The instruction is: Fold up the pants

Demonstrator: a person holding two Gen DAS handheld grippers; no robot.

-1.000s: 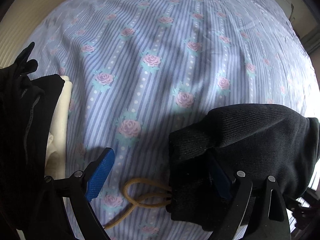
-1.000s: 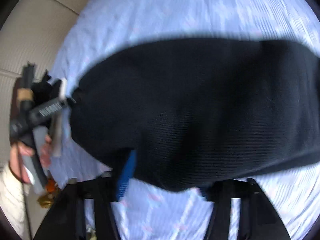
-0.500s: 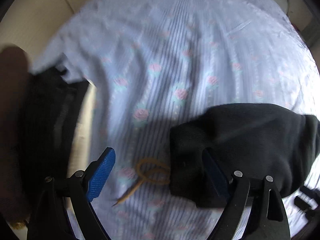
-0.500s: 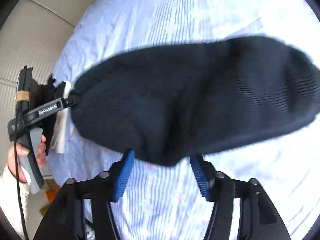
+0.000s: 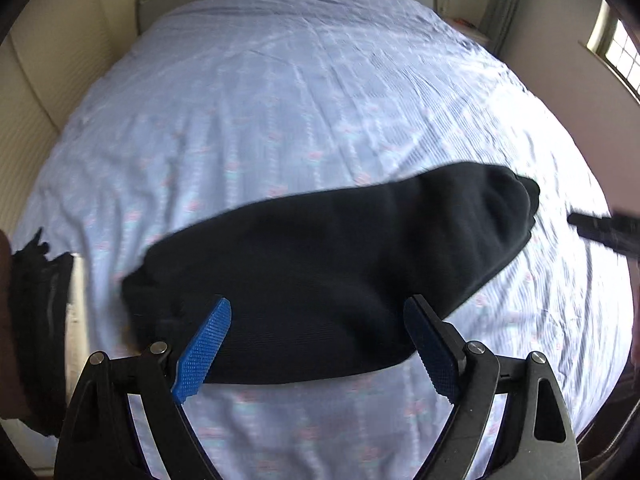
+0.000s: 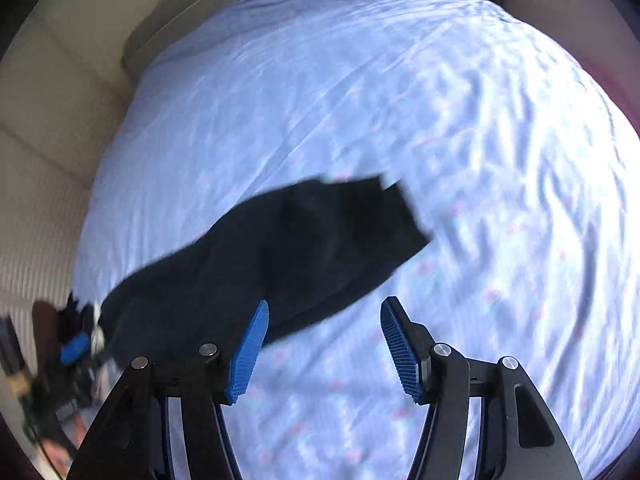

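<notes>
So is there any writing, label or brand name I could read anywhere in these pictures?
None can be read.
The black pants show no tag or print.
The bedsheet carries only a stripe and flower pattern, no words.
The other gripper's black body, at the left view's right edge, is too blurred to show any lettering.

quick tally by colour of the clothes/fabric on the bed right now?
Black folded pants: 1
Black garment at the bed's left edge: 1
White fabric beside that garment: 1
Blue floral bedsheet: 1
Total: 4
</notes>
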